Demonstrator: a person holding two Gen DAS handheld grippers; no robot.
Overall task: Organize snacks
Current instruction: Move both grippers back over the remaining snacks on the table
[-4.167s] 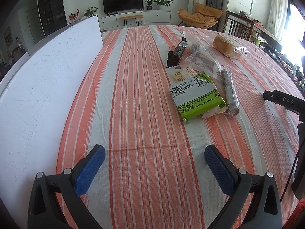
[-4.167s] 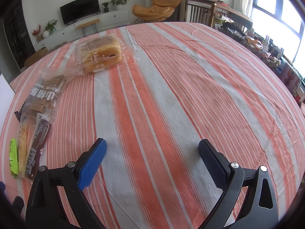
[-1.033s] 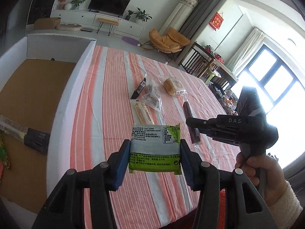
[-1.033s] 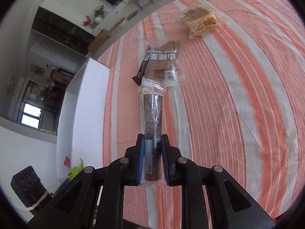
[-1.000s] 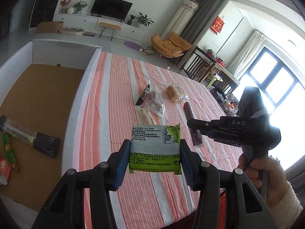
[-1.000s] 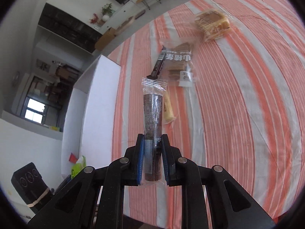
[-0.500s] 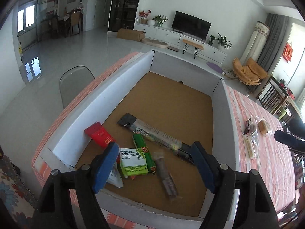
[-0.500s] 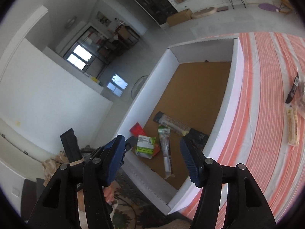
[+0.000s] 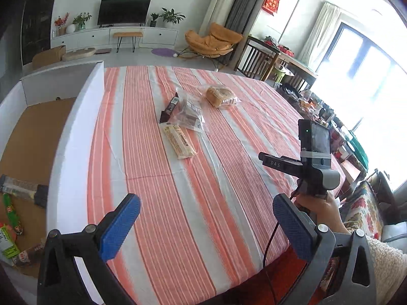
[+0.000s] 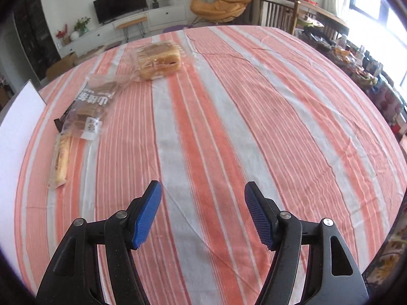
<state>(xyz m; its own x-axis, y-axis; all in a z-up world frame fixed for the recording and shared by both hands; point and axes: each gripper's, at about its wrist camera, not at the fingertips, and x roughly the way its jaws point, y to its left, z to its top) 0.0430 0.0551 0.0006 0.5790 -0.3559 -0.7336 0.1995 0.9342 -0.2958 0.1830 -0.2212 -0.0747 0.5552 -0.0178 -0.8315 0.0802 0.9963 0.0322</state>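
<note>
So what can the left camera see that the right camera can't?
Only the left view looks into the box, where snacks lie, and shows the person's hand holding the other gripper's handle. Only the right view shows the right gripper, opening, nothing between its jaws. Both show the striped table, the bread, the clear bag and the yellow pack.

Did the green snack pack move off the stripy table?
Yes. The green snack pack left the striped tablecloth and now lies left of it, inside the white box.
</note>
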